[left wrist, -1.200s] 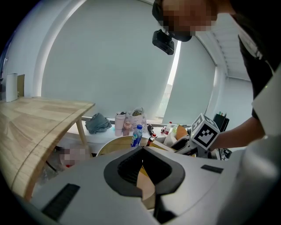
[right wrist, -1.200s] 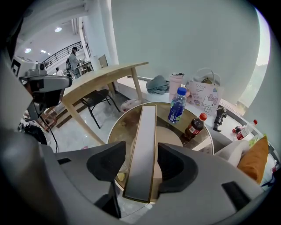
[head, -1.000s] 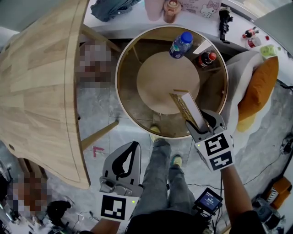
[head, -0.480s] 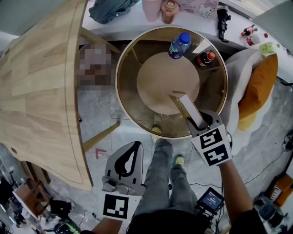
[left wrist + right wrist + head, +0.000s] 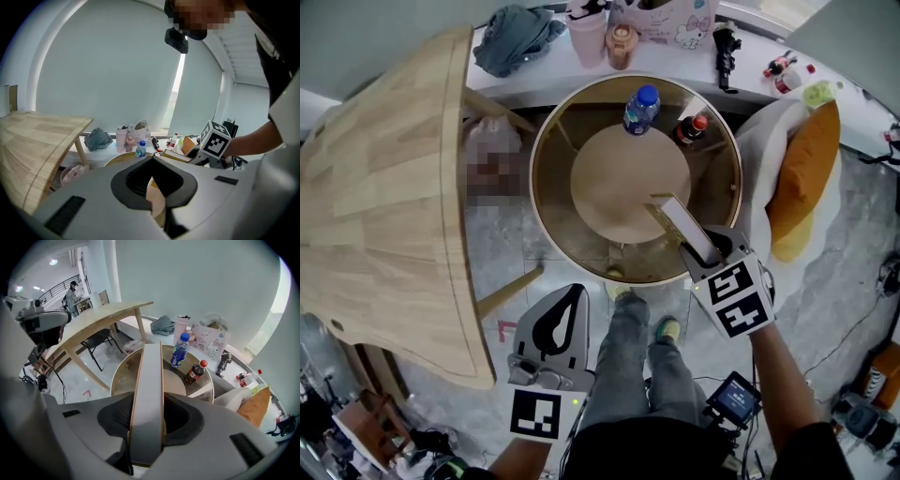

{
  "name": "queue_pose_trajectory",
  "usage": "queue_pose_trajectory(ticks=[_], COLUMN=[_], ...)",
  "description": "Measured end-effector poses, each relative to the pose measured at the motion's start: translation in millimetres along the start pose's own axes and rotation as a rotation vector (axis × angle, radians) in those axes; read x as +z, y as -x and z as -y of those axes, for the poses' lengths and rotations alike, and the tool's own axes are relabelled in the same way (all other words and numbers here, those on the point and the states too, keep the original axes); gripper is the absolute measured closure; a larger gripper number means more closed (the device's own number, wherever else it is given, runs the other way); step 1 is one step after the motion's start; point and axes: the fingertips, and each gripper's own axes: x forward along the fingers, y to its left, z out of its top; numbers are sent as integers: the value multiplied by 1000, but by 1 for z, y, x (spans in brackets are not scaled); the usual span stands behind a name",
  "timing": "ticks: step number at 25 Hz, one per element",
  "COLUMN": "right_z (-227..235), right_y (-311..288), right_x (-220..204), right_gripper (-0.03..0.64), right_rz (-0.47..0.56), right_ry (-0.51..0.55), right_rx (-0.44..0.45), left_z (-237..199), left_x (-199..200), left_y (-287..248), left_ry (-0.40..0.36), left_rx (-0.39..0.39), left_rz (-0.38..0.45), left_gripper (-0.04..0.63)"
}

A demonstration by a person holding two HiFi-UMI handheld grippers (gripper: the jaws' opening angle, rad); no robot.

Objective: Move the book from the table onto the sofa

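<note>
Book (image 5: pixel 686 228) stands on edge in the right gripper (image 5: pixel 709 251), whose jaws have just been closing and now clamp its covers, probably so it lifts cleanly off the round table (image 5: pixel 546 202), right of the frame's centre; an orange cushion (image 5: pixel 802 178) lies further right. The left gripper (image 5: pixel 570 300), pinched together and empty, waits at lower left

Grey left tongs (image 5: pixel 573 293), grey jeans (image 5: pixel 628 356)

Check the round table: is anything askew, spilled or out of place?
Only the book stands out: it sits on edge, tilted, clamped in the right gripper, whose jaws have just been closing on it. The water bottle and cola bottle stand upright.
</note>
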Motion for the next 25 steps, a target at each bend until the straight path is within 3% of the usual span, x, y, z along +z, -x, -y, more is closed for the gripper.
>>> queue_pose_trajectory(ticks=[11, 25], right_z=[38, 102], right_y=[109, 282], right_x=[-5, -87], right_gripper=[466, 468], right_rz=[115, 229], right_ry=[-105, -322], right_rx=[-134, -378], left_z=[65, 193], left_x=[52, 140], left_y=[6, 6], left_ry=[-73, -279], left_rx=[-127, -365], left_rz=[78, 228], left_gripper=[588, 588])
